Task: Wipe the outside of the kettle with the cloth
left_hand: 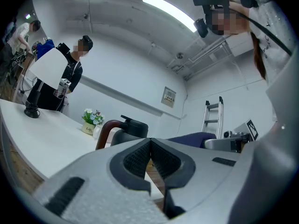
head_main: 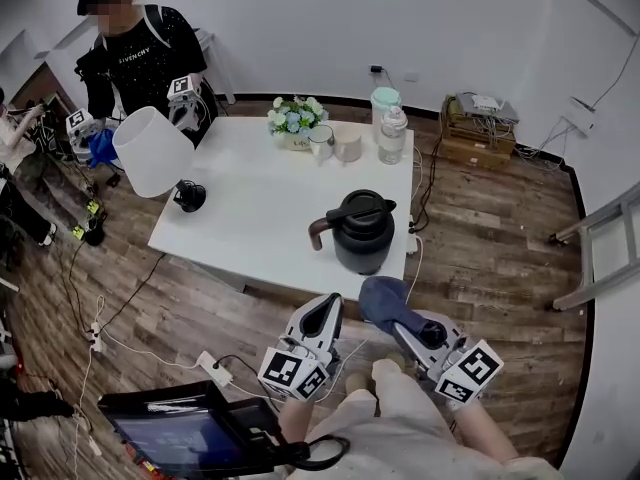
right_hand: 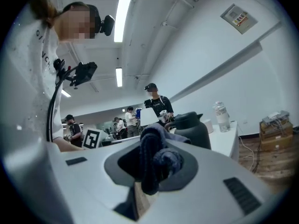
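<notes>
matte black, rounded kettle [head_main: 362, 230] with a curved brown handle, upright near the front edge of the white surface [head_main: 250, 203]. dark blue cloth [head_main: 385, 301], soft and bunched, pinched in the right hand-held gripper [head_main: 412, 320], near the kettle. left hand-held gripper [head_main: 327, 310] pressed together, empty, ribbed black pads [left_hand: 135, 160] touching. "life" printed on the flower pot [head_main: 295, 141].

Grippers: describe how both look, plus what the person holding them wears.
Both the left gripper and right gripper have pale grey, wedge-shaped shells with black pads. Each carries a white cube printed with black square markers. The person wears a white top.
</notes>
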Available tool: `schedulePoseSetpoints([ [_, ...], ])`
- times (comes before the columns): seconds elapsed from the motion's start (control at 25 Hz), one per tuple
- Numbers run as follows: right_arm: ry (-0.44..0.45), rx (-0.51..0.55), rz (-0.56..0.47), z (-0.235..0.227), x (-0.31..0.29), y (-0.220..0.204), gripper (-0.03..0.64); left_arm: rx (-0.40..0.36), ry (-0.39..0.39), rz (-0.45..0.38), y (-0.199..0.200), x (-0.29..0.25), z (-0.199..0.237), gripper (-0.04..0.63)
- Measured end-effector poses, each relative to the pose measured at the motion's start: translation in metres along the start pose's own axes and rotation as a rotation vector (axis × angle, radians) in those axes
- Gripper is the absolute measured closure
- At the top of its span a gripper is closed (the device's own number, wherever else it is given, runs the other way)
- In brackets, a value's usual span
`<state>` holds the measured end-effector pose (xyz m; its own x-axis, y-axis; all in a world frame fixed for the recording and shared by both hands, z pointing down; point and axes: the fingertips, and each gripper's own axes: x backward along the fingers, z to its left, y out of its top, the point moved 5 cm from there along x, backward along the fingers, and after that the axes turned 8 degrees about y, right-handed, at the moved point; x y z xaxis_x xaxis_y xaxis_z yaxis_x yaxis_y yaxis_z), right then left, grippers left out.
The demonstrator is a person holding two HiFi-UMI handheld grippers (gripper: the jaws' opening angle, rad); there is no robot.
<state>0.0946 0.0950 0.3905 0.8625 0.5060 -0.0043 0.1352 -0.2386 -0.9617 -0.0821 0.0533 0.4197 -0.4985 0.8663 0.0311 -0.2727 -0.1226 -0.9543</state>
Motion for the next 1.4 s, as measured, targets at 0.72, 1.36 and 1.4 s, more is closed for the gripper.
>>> schedulePoseSetpoints([
  [0.72,0.278,-0.008,0.089,-0.082,-0.072,0.022,0.555,-0.007,0.106,-0.009,0.005,-0.049,0.035,0.588],
  [1.36,0.17,-0.162,0.213,-0.141,-0.076,-0.067,0.555,-0.143,0.168,-0.045,0.0,-0.077,0.066,0.588],
  [1.4,0.167,-0.166,0.225,-0.143,-0.078,-0.072,0.555,-0.145,0.165,-0.043,0.0,-0.077,0.067,0.588],
])
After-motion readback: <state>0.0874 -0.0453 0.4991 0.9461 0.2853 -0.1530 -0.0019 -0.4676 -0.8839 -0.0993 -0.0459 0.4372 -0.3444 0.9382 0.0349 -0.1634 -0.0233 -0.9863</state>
